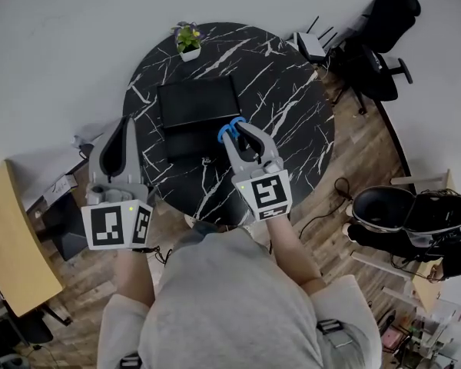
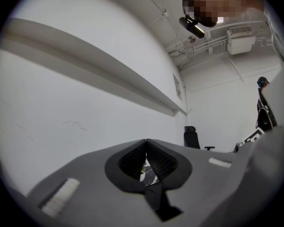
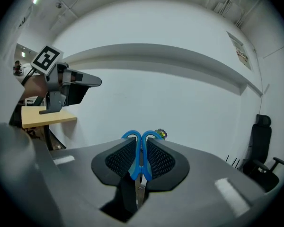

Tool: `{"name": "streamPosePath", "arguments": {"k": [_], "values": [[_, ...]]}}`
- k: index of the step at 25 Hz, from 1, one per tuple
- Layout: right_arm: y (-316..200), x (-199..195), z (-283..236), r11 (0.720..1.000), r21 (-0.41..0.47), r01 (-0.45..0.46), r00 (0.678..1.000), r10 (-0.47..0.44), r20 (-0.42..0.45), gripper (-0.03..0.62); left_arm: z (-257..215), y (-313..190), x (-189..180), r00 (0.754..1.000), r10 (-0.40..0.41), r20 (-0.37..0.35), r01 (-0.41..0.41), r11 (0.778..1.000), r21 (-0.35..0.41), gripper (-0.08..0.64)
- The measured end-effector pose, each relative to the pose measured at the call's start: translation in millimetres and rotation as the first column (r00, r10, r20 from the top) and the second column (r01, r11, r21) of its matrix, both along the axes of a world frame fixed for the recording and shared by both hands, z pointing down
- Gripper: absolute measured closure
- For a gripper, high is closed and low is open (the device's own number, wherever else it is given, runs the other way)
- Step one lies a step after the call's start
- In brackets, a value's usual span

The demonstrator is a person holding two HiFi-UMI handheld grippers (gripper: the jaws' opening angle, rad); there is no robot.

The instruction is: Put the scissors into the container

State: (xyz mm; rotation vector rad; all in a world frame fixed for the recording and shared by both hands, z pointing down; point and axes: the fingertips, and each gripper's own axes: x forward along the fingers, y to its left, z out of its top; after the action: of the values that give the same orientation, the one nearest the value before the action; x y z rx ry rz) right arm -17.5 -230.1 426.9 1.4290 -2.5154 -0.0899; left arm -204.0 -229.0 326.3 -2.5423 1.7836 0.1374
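Nearest is the person's grey top, with both arms reaching forward. The left gripper (image 1: 126, 123) is held at the near left rim of the round black marble table (image 1: 292, 121). Its own view shows the left gripper's (image 2: 146, 143) jaws closed tip to tip with nothing between them; only a sliver of marble shows through the gap lower down.

The right gripper (image 1: 243, 130) is held over the near middle of the table. Its jaws are clamped on the scissors (image 1: 229, 130) by the blue handles. In the right gripper view, the right gripper (image 3: 141, 143) has the scissors (image 3: 140, 157) pinched between the ribbed pads, with the two handle loops poking out past the tips and a bit of metal showing below.

So the scissors are in the grip, beside the near right corner of the black container (image 1: 198, 101) — not in it. The container is a flat black rectangle lying on the table's middle, and a darker black slab (image 1: 183, 144) lies against its near side.

At the far rim stands a small potted plant (image 1: 188, 40) with yellow flowers. A black office chair (image 1: 375, 48) stands off the table to the far right, and a wooden desk (image 1: 8, 237) sits at the near left.
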Motion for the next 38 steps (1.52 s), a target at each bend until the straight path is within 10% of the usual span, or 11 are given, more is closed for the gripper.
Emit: {"name": "streamPosePath", "arguments": {"k": [15, 38], "values": [[-12.3, -31.5, 86.2, 0.986, -0.134, 0.103, 0.955, -0.136, -0.265, 0.517, 15.4, -12.7, -23.2, 1.0, -0.008, -0.002, 0.008, 0.999, -0.034, 0.501], [-20.4, -63.5, 187.3, 0.883, -0.379, 0.278, 0.693, -0.458, -0.558, 0.517, 34.3, 0.0, -74.4, 0.994, -0.107, 0.006, 0.107, 0.991, -0.082, 0.501]]}}
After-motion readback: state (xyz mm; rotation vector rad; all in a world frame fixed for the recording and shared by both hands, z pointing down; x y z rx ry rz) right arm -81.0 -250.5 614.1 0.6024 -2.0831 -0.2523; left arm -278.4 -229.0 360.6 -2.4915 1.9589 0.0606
